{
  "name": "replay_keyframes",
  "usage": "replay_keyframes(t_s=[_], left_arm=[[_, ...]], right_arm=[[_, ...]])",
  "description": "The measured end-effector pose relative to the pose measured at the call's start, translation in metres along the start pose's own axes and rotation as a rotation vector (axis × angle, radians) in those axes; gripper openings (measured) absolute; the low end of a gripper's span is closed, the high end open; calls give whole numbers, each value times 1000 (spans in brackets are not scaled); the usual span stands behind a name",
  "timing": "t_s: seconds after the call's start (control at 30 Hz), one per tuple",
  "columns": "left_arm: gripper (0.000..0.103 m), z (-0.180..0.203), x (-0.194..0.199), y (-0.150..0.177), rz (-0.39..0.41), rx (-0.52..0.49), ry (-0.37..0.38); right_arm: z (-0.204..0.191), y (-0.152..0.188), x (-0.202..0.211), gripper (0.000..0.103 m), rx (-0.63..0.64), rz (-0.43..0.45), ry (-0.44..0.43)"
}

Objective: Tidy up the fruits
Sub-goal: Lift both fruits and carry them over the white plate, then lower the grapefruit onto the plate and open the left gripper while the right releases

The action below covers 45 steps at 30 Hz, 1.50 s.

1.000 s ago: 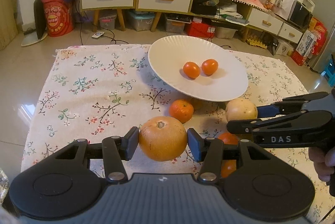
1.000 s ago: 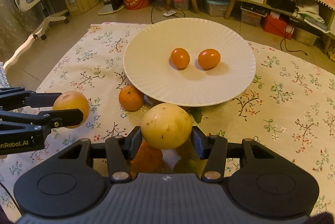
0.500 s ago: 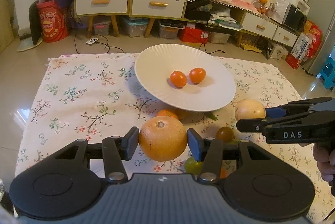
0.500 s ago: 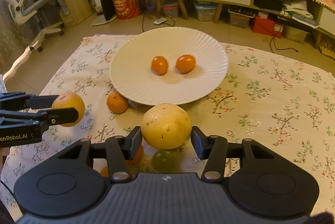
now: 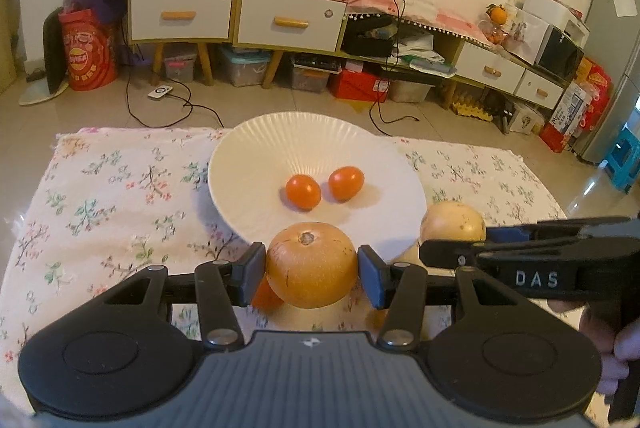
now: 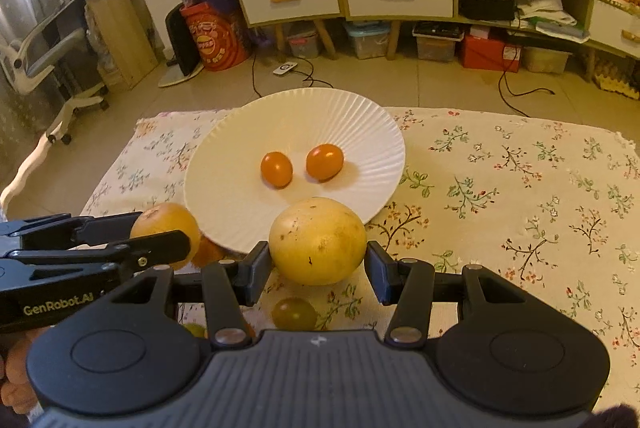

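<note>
My left gripper is shut on a big orange-brown fruit, held in the air just before the near rim of the white ribbed plate. My right gripper is shut on a big yellow fruit, also lifted at the plate's near rim. Two small orange tomatoes lie in the plate. Each gripper shows in the other's view: the right one with its yellow fruit, the left one with its orange fruit.
The floral cloth covers the low table. A green round fruit and a small orange lie on it under the grippers; a small orange shows below the left fingers. Cabinets and floor clutter stand behind.
Both grippers have risen and tilted up with their fruits, so the plate sits lower and farther in view and the loose fruits on the cloth have slid under the fingers.
</note>
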State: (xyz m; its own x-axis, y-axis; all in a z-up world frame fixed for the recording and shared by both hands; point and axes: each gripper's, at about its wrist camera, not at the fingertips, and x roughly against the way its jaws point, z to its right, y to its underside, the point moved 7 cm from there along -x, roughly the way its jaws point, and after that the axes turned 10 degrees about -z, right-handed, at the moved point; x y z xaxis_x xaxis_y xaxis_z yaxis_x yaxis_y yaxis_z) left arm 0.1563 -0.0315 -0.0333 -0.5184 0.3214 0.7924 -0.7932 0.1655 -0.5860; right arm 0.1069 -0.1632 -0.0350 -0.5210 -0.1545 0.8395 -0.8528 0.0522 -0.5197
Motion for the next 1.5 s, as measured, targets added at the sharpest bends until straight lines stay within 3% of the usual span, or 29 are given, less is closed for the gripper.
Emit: replay_keyframes(t_s=[0.33, 0.67, 0.9, 1.5], left_arm=[[31, -22, -27, -35, -3, 61, -25], [31, -16, -60, -77, 25, -16, 40], [31, -12, -85, -79, 5, -68, 89], [31, -15, -99, -79, -36, -36, 168]], right_arm=[[1, -15, -11, 47, 20, 13, -5], [-8, -27, -34, 47, 113, 7, -33], [-10, -31, -48, 47, 145, 8, -70], [-14, -33, -64, 47, 170, 30, -41]])
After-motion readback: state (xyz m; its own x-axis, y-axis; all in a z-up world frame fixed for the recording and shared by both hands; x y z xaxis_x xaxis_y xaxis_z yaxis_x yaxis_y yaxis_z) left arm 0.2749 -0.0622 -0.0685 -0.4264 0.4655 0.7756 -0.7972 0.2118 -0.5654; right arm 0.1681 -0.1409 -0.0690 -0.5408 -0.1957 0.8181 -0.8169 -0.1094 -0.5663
